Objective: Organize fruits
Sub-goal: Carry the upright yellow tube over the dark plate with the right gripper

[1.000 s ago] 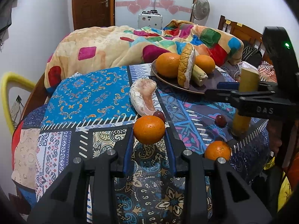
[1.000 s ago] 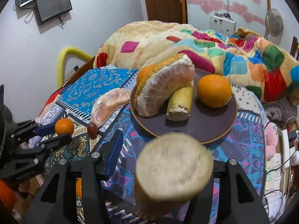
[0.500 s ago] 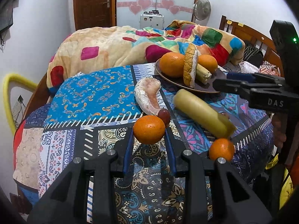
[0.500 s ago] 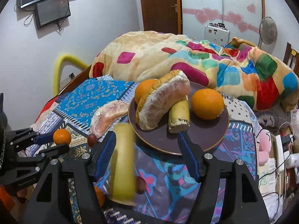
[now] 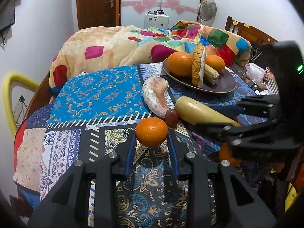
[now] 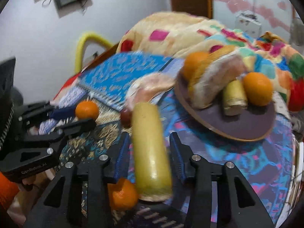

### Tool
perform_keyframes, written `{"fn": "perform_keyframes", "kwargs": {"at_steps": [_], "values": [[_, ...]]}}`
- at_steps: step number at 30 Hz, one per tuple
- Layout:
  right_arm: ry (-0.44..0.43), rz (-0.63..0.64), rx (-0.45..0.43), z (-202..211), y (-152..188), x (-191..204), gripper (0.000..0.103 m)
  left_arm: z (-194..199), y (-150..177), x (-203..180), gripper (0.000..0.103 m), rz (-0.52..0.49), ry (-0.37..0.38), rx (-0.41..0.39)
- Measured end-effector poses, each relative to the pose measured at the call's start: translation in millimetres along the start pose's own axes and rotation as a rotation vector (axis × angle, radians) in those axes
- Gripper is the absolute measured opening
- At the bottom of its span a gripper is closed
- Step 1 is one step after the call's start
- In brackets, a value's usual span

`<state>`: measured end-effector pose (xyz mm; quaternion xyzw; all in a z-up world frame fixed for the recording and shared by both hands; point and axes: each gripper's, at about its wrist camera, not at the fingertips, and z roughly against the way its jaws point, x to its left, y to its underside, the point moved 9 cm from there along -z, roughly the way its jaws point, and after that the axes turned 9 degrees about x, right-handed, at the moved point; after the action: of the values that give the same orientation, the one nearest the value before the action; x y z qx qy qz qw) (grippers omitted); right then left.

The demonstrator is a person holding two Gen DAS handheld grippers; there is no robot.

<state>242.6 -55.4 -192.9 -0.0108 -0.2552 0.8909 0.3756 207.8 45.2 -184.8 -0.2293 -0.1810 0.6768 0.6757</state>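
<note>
Ahead of the right gripper (image 6: 150, 148), two oranges, a peeled pomelo wedge and a short yellow stalk piece are held on the brown plate (image 6: 237, 131). The long yellow stalk (image 6: 150, 152) is laid on the patterned cloth (image 5: 95, 95) between the right gripper's closing jaws, pads not yet touching it, its long axis pointed away along the fingers. A small orange (image 5: 151, 132) is clamped in the left gripper (image 5: 152, 144).

A small orange (image 5: 151, 132) sits clamped above the cloth; a yellow cylinder (image 6: 150, 150) lies flat nearby.
</note>
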Motion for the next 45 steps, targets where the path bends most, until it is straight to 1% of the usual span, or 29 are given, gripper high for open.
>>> {"fn": "perform_keyframes", "kwargs": {"at_steps": [2,3,5,9,11,14,18,20,23,26,30,34,36,39,42,43,45], "values": [[0.042,0.02,0.032,-12.6,1.6,0.3,0.037,-0.4,1.3,1.8,0.033,0.004,0.004,0.004],[0.059,0.03,0.025,-13.8,1.0,-0.1,0.037,-0.4,1.5,2.0,0.033,0.004,0.004,0.004],[0.064,0.023,0.022,-11.7,0.9,-1.3,0.035,-0.1,1.4,2.3,0.033,0.002,-0.001,0.003],[0.066,-0.002,-0.014,-0.6,4.3,-4.7,0.034,3.2,-1.4,1.2,0.033,0.003,0.002,-0.005],[0.045,-0.027,-0.041,11.4,5.7,-10.1,0.034,4.9,-4.6,-1.0,0.033,0.001,0.002,-0.012],[0.056,-0.038,-0.077,26.1,2.7,-14.7,0.034,7.2,-11.1,-6.4,0.033,-0.006,0.003,-0.023],[0.086,-0.048,-0.148,59.1,-1.6,-25.2,0.034,7.4,-23.9,-17.6,0.033,-0.015,0.014,-0.035],[0.109,-0.065,-0.187,77.9,-3.5,-36.9,0.034,6.0,-32.4,-26.1,0.033,-0.03,0.019,-0.04],[0.138,-0.093,-0.224,94.1,-5.5,-53.3,0.034,2.2,-45.3,-40.2,0.033,-0.056,0.025,-0.046],[0.167,-0.122,-0.253,104.6,-6.9,-71.6,0.034,-4.6,-59.2,-55.0,0.033,-0.07,0.047,-0.039],[0.19,-0.154,-0.27,105.6,-8.7,-93.4,0.034,-17.4,-75.9,-81.6,0.033,-0.095,0.095,-0.021],[0.202,-0.17,-0.274,100.1,-11.2,-110.7,0.034,-34.8,-90.6,-107.3,0.033,-0.131,0.121,-0.003],[0.19,-0.18,-0.273,96.5,-13.6,-118.4,0.034,-44.6,-96.5,-113.4,0.033,-0.134,0.114,0.006],[0.188,-0.18,-0.267,88.1,-19.2,-127.4,0.034,-58.5,-101.5,-118.8,0.033,-0.147,0.081,0.015],[0.189,-0.175,-0.272,83.5,-23.7,-132.1,0.034,-63.1,-101.4,-123.5,0.033,-0.17,0.061,0.008],[0.184,-0.177,-0.276,81.4,-26.2,-134.0,0.034,-65.2,-100.5,-125.4,0.033,-0.175,0.066,0.014],[0.167,-0.184,-0.281,77.9,-28.8,-137.0,0.034,-71.4,-97.7,-125.8,0.033,-0.167,0.095,0.05]]}}
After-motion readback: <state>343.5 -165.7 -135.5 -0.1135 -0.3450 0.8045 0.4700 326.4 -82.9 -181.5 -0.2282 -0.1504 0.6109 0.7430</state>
